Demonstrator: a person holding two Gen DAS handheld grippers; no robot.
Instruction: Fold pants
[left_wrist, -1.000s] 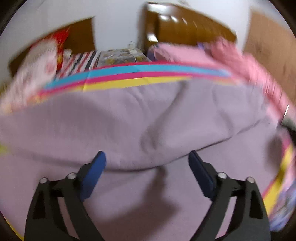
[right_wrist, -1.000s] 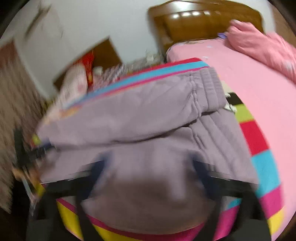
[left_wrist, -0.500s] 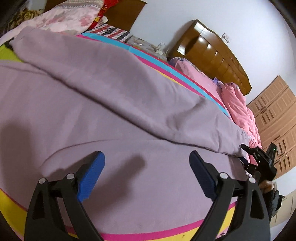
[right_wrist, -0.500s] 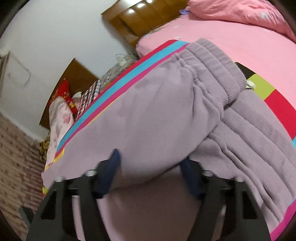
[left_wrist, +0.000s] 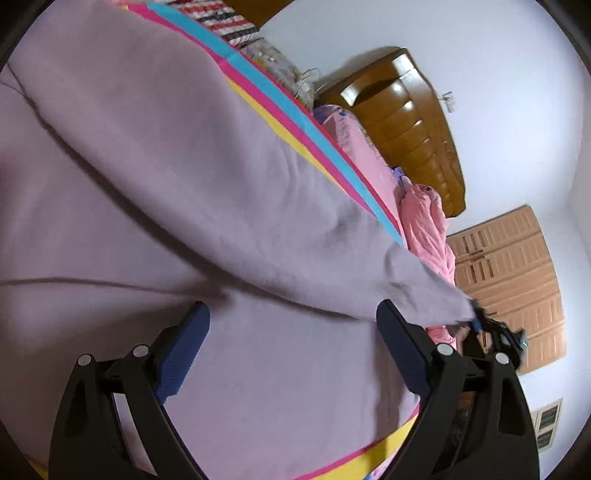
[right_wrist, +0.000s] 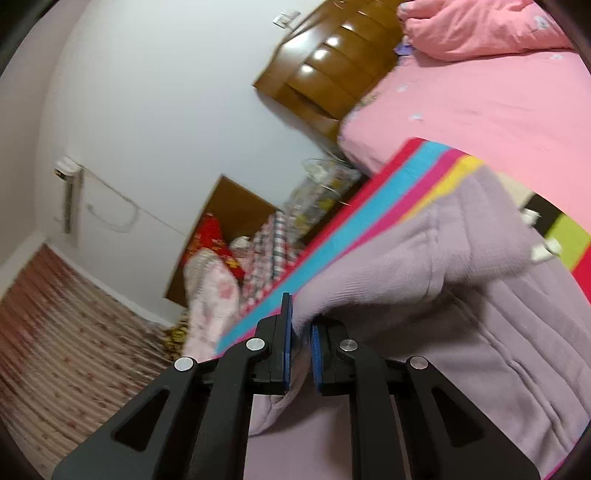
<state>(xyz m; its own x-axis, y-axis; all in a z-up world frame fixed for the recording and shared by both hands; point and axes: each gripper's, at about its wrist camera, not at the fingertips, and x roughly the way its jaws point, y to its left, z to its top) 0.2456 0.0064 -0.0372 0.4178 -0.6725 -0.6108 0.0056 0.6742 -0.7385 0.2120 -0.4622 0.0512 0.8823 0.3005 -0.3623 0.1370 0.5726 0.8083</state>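
Right gripper (right_wrist: 300, 345), jaws just closing, pinches the pants (right_wrist: 424, 273) fold; left gripper (left_wrist: 291, 354), wide open at six o'clock, holds nothing.

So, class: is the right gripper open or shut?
Shut on the pants: the right gripper has just closed, and lilac cloth is pinched between its blue pads.

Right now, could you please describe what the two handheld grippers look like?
Both look alike. The left gripper has a black, angular frame with triangular cut-outs, silver round pivot pins, and two fingers faced with dark blue textured pads. The right gripper shows the same black linkage, silver pins and blue pads. No cables, markings or sleeves are visible in either view.
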